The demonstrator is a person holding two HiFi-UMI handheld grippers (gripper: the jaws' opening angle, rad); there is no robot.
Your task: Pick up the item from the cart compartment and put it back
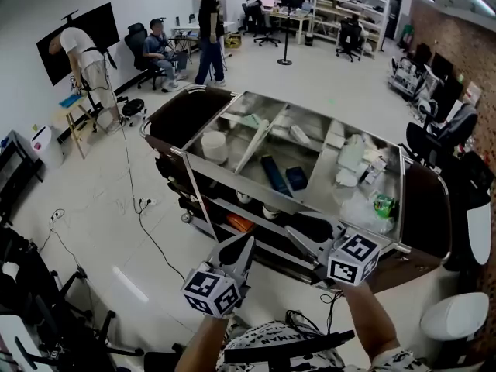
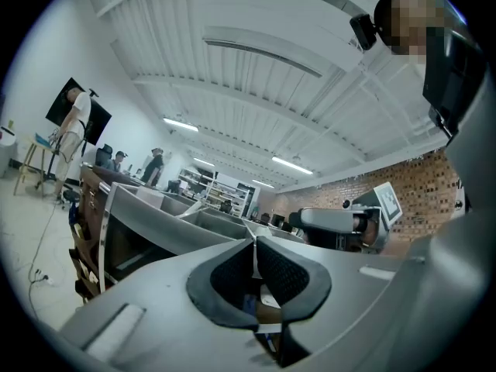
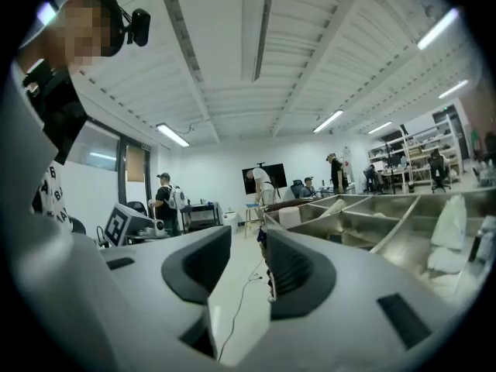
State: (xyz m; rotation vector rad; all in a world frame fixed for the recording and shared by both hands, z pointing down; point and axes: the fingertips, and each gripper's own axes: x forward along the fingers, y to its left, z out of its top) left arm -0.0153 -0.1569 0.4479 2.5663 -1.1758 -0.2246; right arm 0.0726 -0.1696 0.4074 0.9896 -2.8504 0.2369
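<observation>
The steel cart (image 1: 232, 178) has several open compartments on top. They hold a white stack of bowls (image 1: 214, 146), two blue items (image 1: 276, 175), white packets (image 1: 353, 157) and a green packet (image 1: 383, 205). My left gripper (image 1: 246, 243) hovers in front of the cart's near edge, below the rim. Its pads (image 2: 232, 273) are together with nothing between them. My right gripper (image 1: 302, 235) is beside it at the near rail, and a gap shows between its pads (image 3: 298, 266), with nothing in it. Each gripper view looks across the cart top (image 3: 372, 215) from the side.
A lower shelf of the cart (image 1: 240, 223) holds bowls and an orange item. A cable (image 1: 139, 208) runs over the floor at the left. Black stands (image 1: 46, 301) crowd the bottom left. People, office chairs and desks are far behind the cart.
</observation>
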